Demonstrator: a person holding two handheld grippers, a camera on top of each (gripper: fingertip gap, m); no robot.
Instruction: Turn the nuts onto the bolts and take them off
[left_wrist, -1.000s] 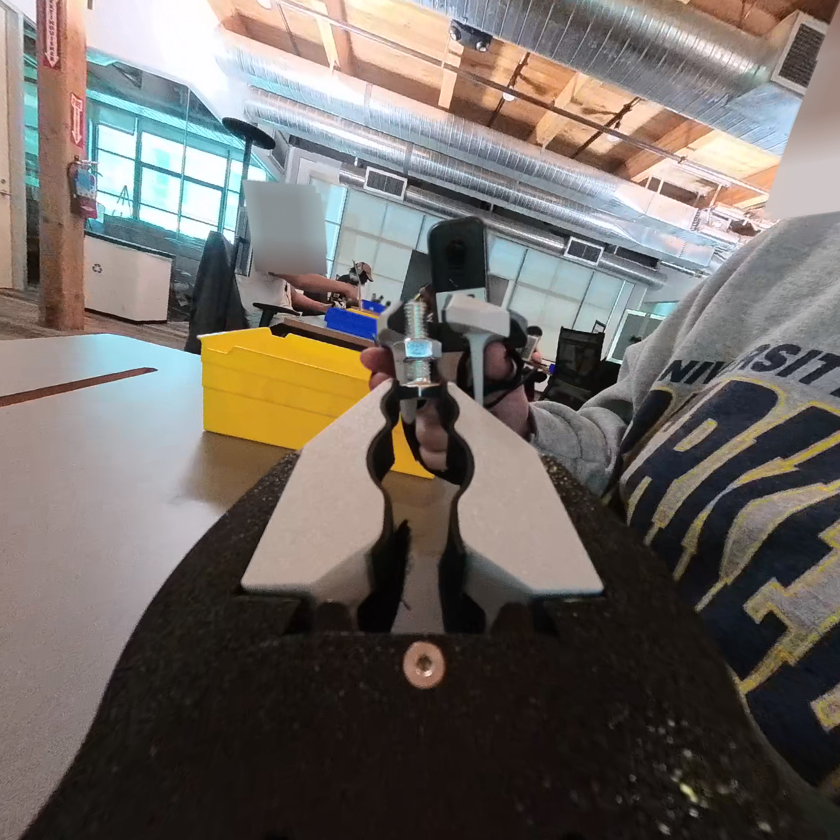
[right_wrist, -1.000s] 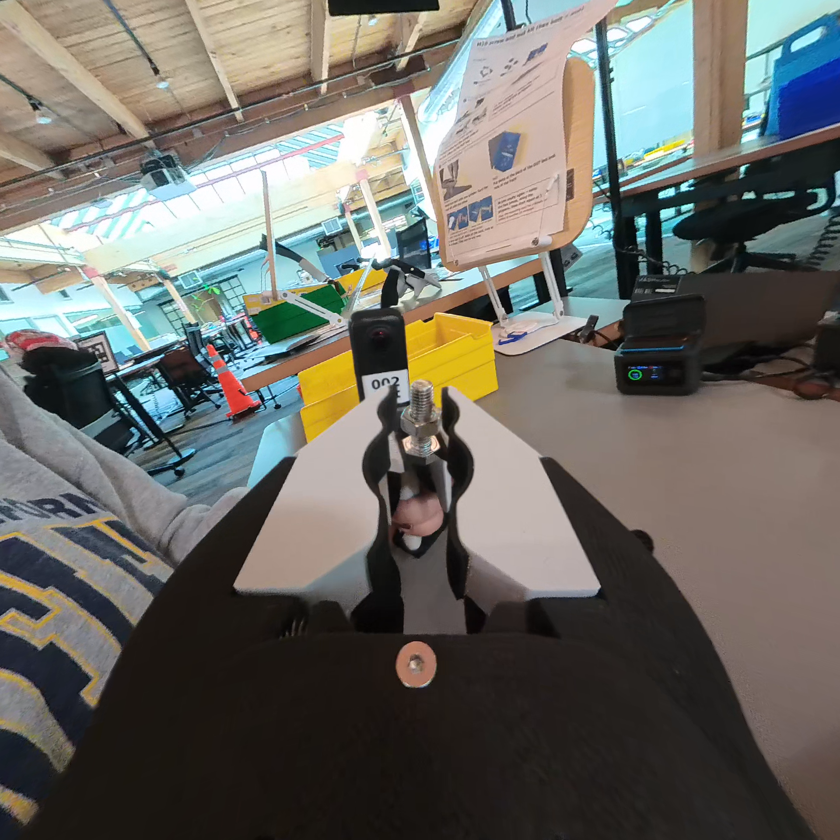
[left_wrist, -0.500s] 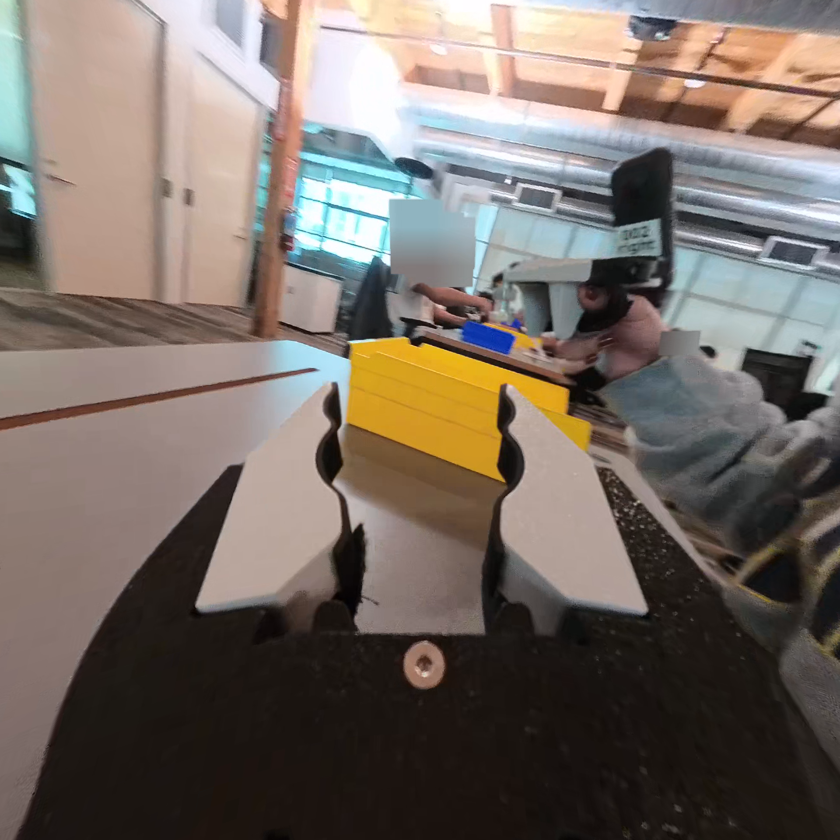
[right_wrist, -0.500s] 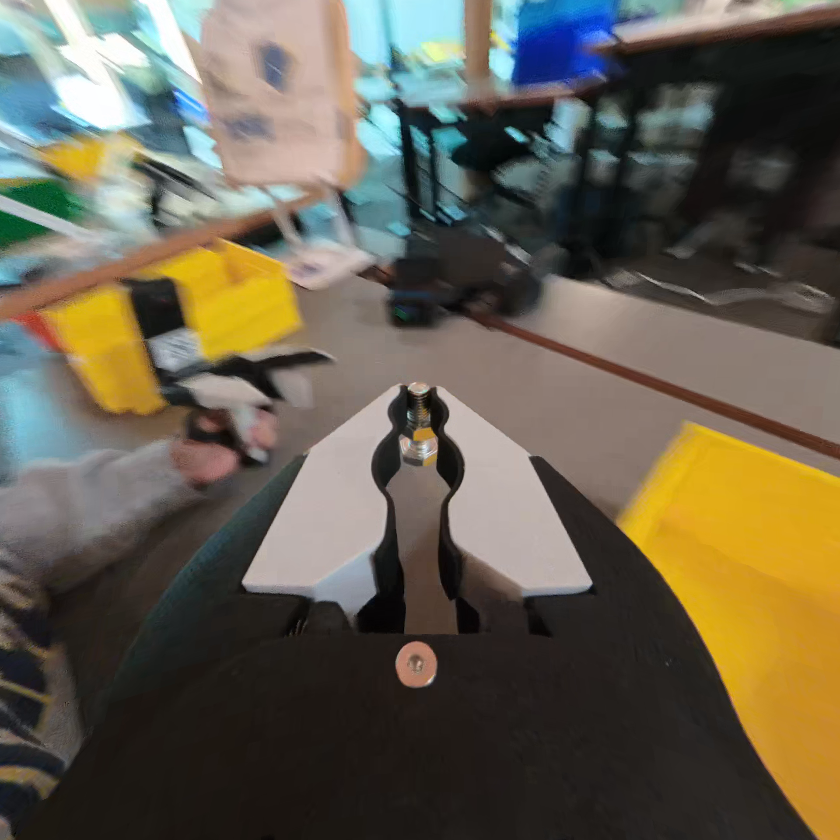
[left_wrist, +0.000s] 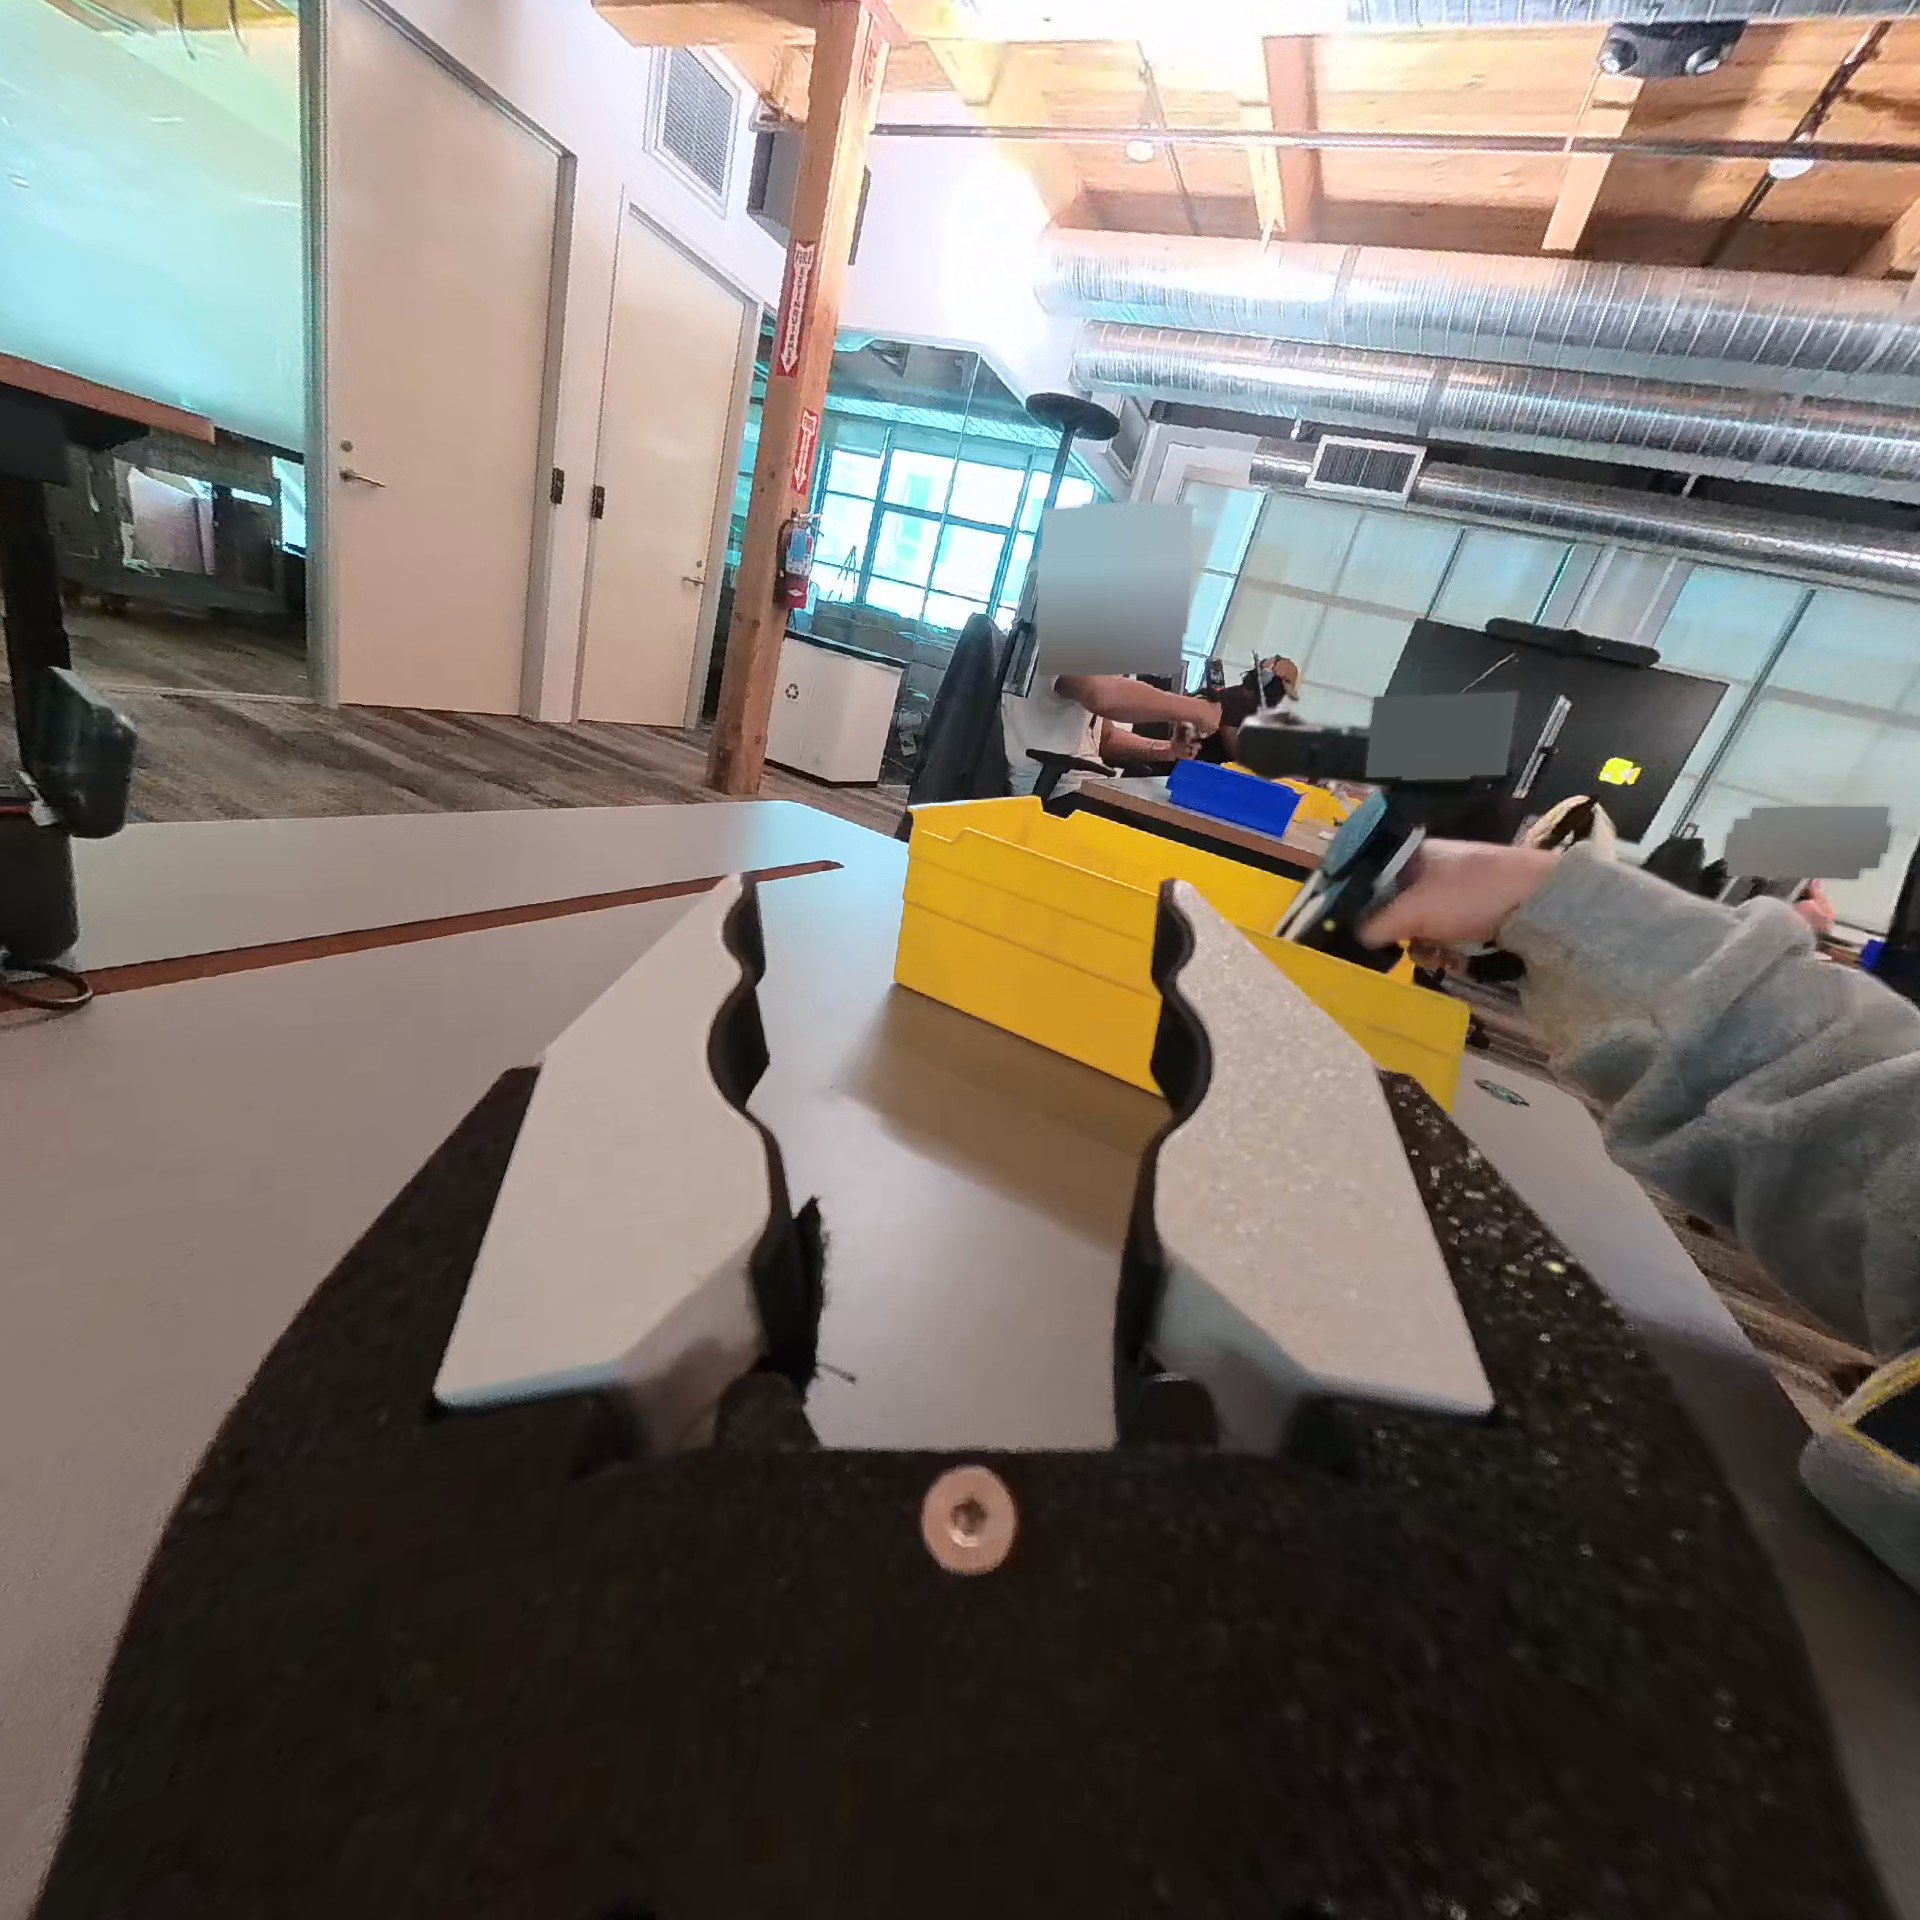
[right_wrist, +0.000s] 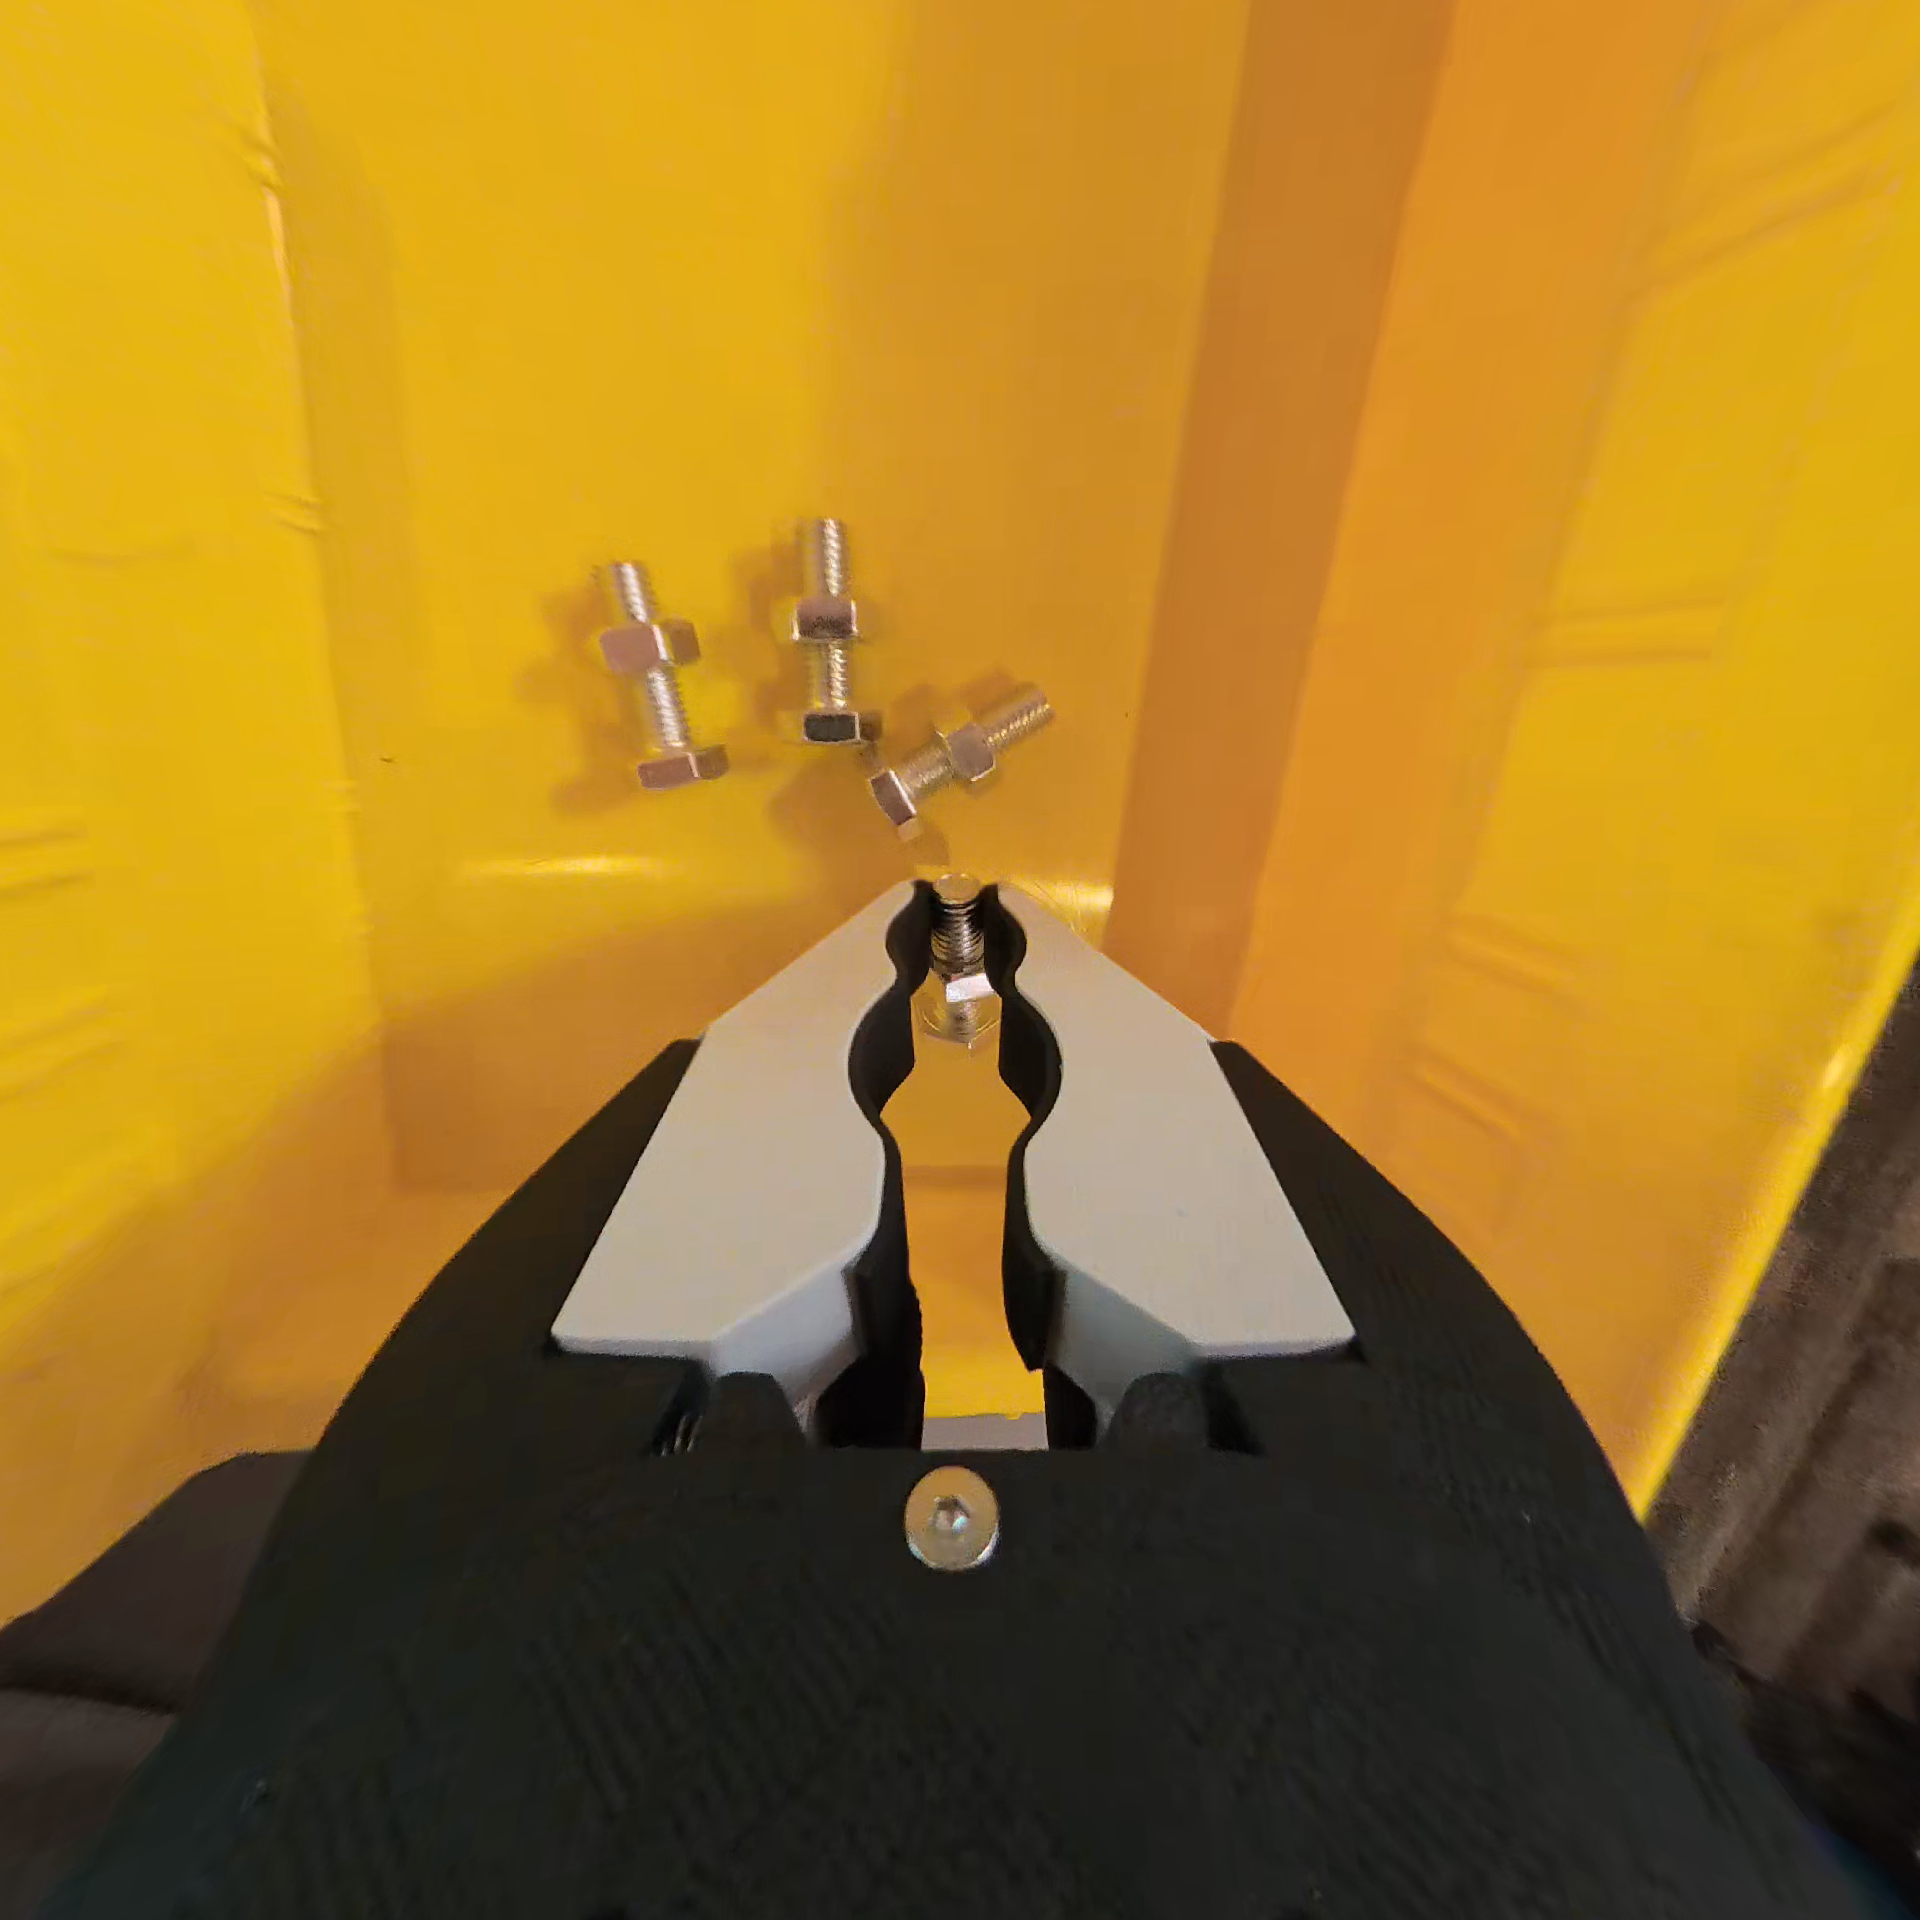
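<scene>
Left gripper (left_wrist: 956, 914): jaws wide, empty, over bare table (left_wrist: 260, 1091), well short of the yellow bin (left_wrist: 1039, 935). Right gripper (right_wrist: 958, 904): jaws narrow, clamped on a bolt (right_wrist: 956, 940) with its nut (right_wrist: 961, 987), inside the bin (right_wrist: 1558, 727). Three more nutted bolts (right_wrist: 826, 644) lie just ahead on the floor; walls stand back on both sides.

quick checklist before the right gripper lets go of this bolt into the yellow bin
1. Right gripper over the yellow bin: ok.
2. Held bolt clamped, nut on it: ok.
3. Three assembled bolts lie ahead of the fingers, drop spot bare: ok.
4. Height above bin floor: cannot tell.
5. Left gripper open, empty, over the table: ok.
</scene>
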